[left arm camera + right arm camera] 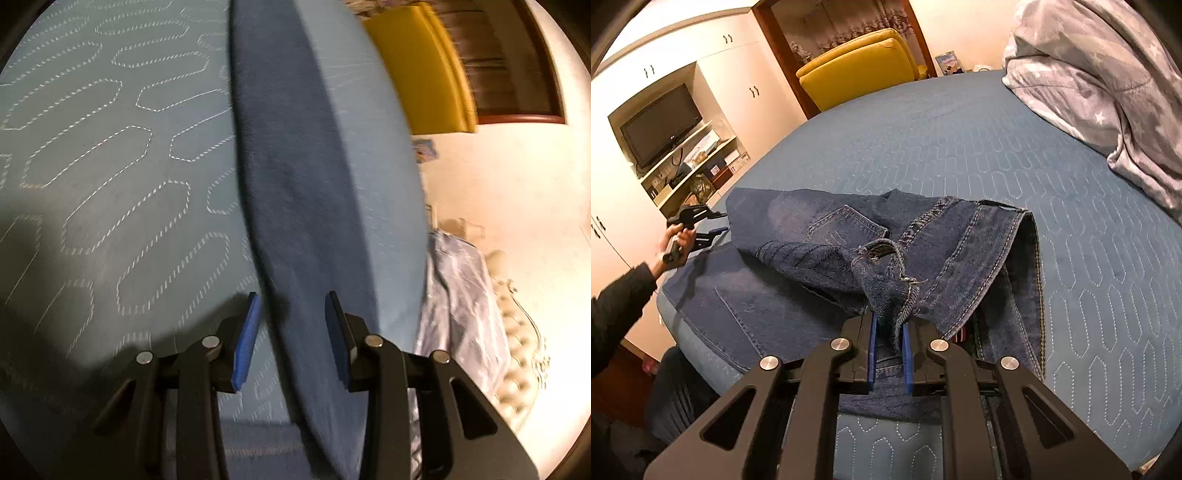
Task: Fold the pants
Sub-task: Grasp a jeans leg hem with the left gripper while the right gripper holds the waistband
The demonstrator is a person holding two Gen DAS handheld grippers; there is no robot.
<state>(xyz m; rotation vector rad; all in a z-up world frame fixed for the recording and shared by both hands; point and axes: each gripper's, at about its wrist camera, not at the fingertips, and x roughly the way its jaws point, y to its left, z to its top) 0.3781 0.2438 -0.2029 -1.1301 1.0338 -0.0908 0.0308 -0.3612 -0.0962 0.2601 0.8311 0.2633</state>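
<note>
Jeans on bed: right tool pinches waistband, left tool spread astride a leg; advise closing it before folding.

Black hand-held gripper, blue pads, silver pivot screws, dark sleeve

Open mattress beyond; duvet far-right.

Nothing here can really be read. The television on the wall shelf carries a small pale logo under its screen — too tiny to make out. The picture card standing beyond the bed shows colours only, and its lettering — if any — is blurred.
</note>
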